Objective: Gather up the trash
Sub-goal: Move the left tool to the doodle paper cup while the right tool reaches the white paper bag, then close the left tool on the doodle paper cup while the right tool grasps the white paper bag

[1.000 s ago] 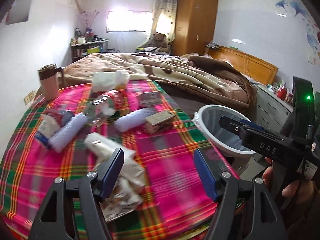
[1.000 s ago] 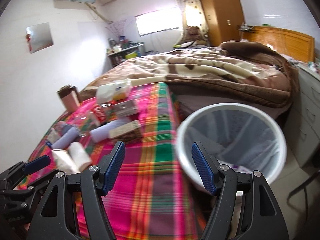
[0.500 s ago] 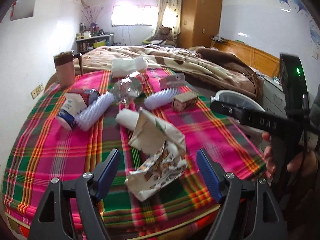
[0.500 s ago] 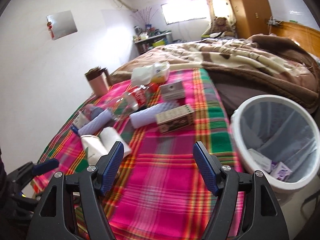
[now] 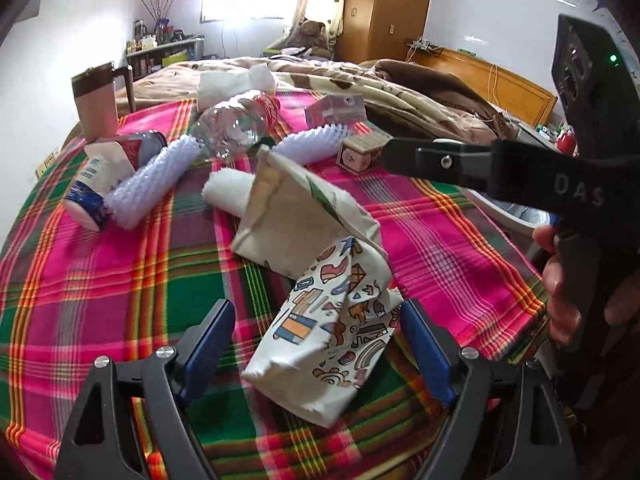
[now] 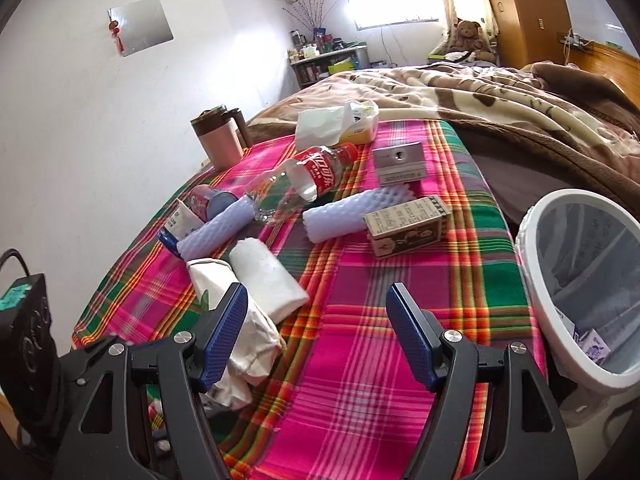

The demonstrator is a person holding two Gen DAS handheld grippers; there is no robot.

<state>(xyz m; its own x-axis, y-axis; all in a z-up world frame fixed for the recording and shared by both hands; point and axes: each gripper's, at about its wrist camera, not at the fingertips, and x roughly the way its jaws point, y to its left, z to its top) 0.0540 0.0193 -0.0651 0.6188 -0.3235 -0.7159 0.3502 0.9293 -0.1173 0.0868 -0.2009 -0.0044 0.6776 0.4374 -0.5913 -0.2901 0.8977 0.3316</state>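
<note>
my left gripper (image 5: pixel 316 344) hung over the crumpled paper bag (image 5: pixel 320 280) lying near the front edge of the plaid cloth (image 5: pixel 120 280), its jaws opening around the printed end without pressing it, and my right gripper (image 6: pixel 316 332) was spread wide and empty above bare cloth, with the white bin (image 6: pixel 532 280) just off the table's right side. i judged the bag light and springy, so a shallow pinch could catch only a loose flap and slip. my right tongs sat close, so the two might knock together.
</note>
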